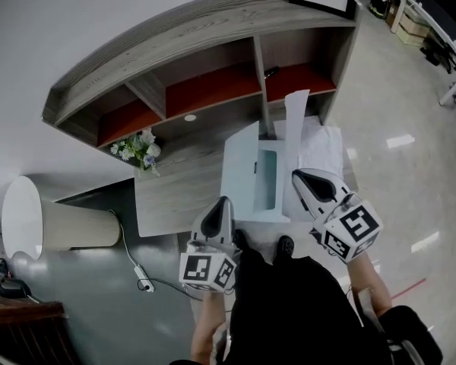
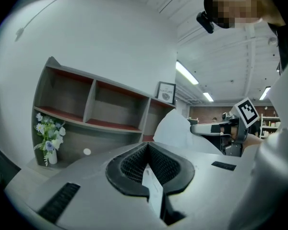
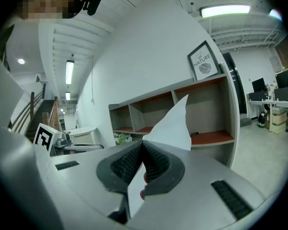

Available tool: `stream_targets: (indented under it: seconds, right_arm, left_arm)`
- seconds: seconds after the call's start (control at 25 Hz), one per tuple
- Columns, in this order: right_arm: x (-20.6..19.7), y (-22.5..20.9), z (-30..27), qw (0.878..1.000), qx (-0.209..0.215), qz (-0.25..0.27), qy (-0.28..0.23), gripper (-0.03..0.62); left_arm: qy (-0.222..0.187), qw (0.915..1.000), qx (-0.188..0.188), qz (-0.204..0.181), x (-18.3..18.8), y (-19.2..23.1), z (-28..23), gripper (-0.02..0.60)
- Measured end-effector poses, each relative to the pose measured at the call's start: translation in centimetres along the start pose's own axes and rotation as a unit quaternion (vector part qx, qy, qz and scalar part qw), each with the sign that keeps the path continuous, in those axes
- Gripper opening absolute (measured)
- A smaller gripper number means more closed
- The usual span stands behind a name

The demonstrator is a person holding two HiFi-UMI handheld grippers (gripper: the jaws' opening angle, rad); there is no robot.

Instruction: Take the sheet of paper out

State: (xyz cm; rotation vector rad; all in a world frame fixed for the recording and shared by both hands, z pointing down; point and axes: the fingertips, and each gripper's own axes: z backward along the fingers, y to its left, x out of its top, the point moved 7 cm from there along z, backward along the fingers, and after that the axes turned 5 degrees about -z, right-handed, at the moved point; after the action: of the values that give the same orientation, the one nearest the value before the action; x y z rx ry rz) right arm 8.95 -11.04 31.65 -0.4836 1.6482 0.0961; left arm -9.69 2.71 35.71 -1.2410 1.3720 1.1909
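The sheet of paper [image 1: 295,139] stands upright over the right end of the desk [image 1: 175,192], its top corner reaching the shelf unit [image 1: 175,59]. The right gripper view shows the right gripper [image 3: 143,150] with its jaws pressed together on the sheet's lower edge. Just left of it, the left gripper [image 1: 222,202] holds a pale blue folder [image 1: 243,169]. Only the left gripper view shows those jaws clamped on the folder's thin edge. Only the head view shows both together.

Bright, even ceiling strip lights [image 3: 224,10]; floor [image 1: 399,141] glare; fisheye warp + dark corners, 2 gripper views
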Motion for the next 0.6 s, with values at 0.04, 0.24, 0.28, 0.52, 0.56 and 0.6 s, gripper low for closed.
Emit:
stream_targets:
  seconds: [0.04,0.24,0.28,0.52,0.56,0.6]
  right_arm:
    - [0.3,0.0,0.2,1.000,-0.001,0.004,-0.003,0.014]
    - [1.1,0.2,1.0,1.000,-0.003,0.028,-0.012,0.014]
    - [1.2,0.2,1.2,0.999,-0.003,0.032,-0.014,0.014]
    - [1.5,0.1,2.1,0.999,-0.009,0.046,-0.025,0.014]
    - [1.5,0.0,2.2,0.998,-0.012,0.048,-0.026,0.014]
    - [1.5,0.0,2.3,0.998,-0.015,0.050,-0.027,0.014]
  left_arm:
    - [-0.002,1.0000,-0.002,-0.001,0.4,-0.1,-0.2,0.014]
    - [-0.015,0.9998,-0.011,-0.004,2.7,-0.7,-0.9,0.014]
    - [-0.018,0.9997,-0.014,-0.005,3.1,-0.8,-1.0,0.014]
    - [-0.026,0.9992,-0.027,-0.011,4.5,-1.5,-1.6,0.014]
    - [-0.026,0.9992,-0.029,-0.012,4.6,-1.5,-1.7,0.014]
    - [-0.026,0.9991,-0.030,-0.013,4.7,-1.5,-1.7,0.014]
